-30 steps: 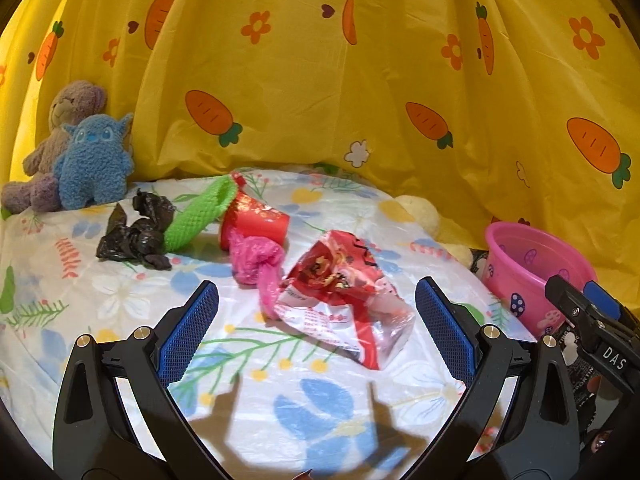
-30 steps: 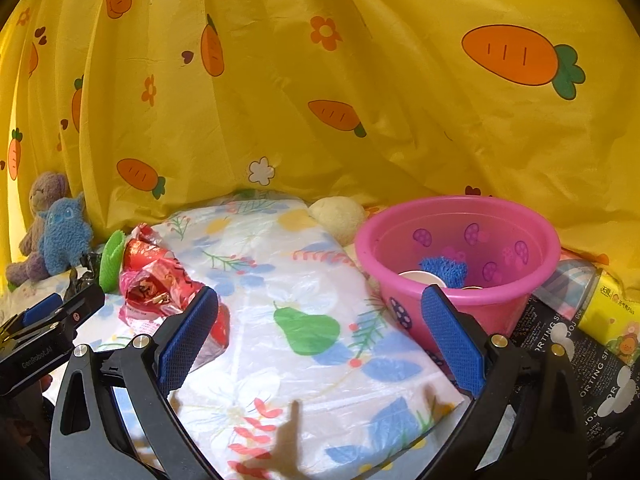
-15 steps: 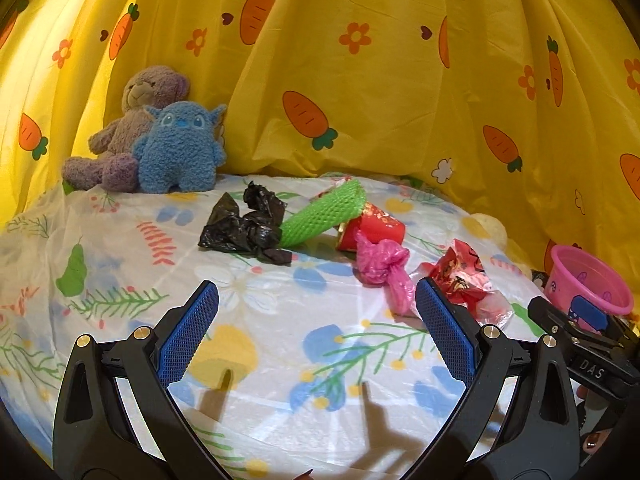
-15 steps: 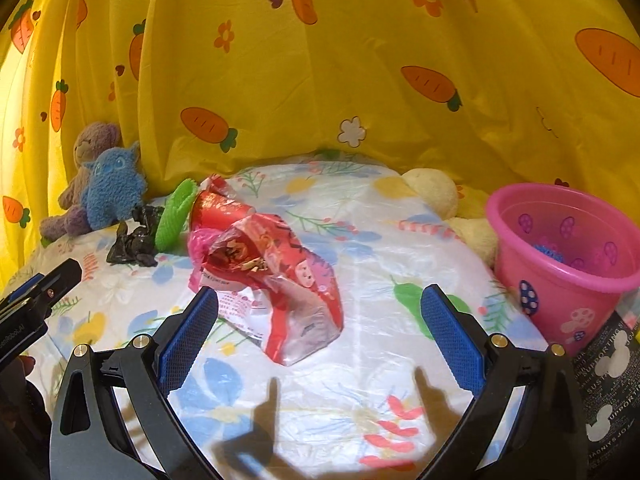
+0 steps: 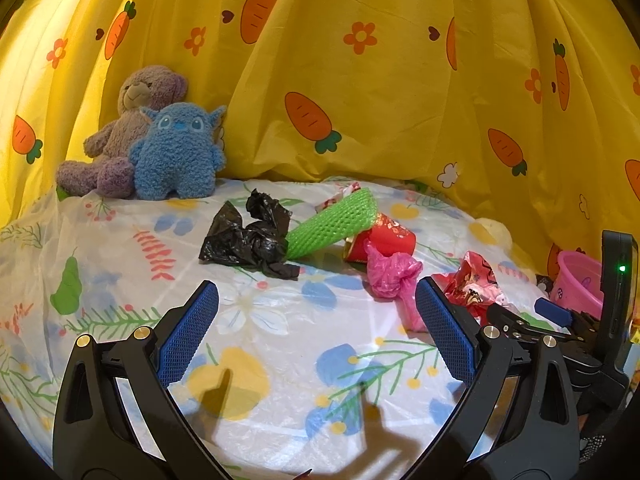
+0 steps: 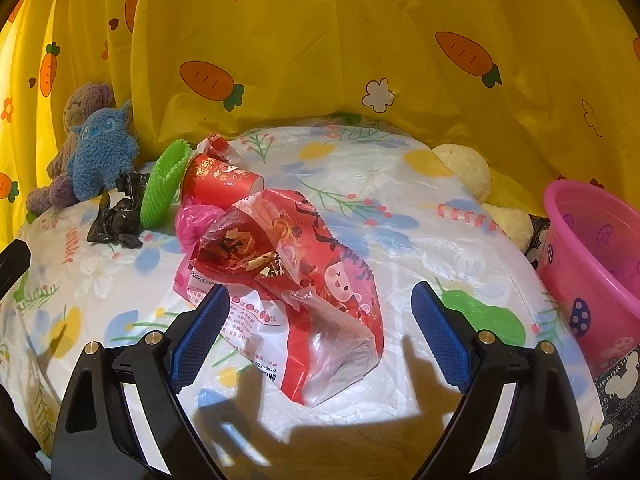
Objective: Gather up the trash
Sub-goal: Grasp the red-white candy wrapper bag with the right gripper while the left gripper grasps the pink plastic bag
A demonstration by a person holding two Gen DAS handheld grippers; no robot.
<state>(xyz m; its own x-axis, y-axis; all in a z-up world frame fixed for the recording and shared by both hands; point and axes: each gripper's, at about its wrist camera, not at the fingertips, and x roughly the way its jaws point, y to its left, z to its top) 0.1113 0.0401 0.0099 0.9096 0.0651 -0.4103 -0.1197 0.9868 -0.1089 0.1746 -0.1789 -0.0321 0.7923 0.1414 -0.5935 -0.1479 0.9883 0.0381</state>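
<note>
On the white flower-printed plastic tablecloth (image 6: 400, 168), beside the pink plastic bucket (image 6: 592, 256), the crinkled red-and-clear snack bag (image 6: 304, 280) lies between the right gripper's (image 6: 320, 332) closing jaws, untouched. The left gripper (image 5: 316, 328) hangs spread, nearer the crumpled black plastic bag (image 5: 248, 240).

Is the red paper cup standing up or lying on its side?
On its side. The red paper cup lies with its wall flat on the tablecloth, its open mouth facing sideways toward the green foam net.
</note>
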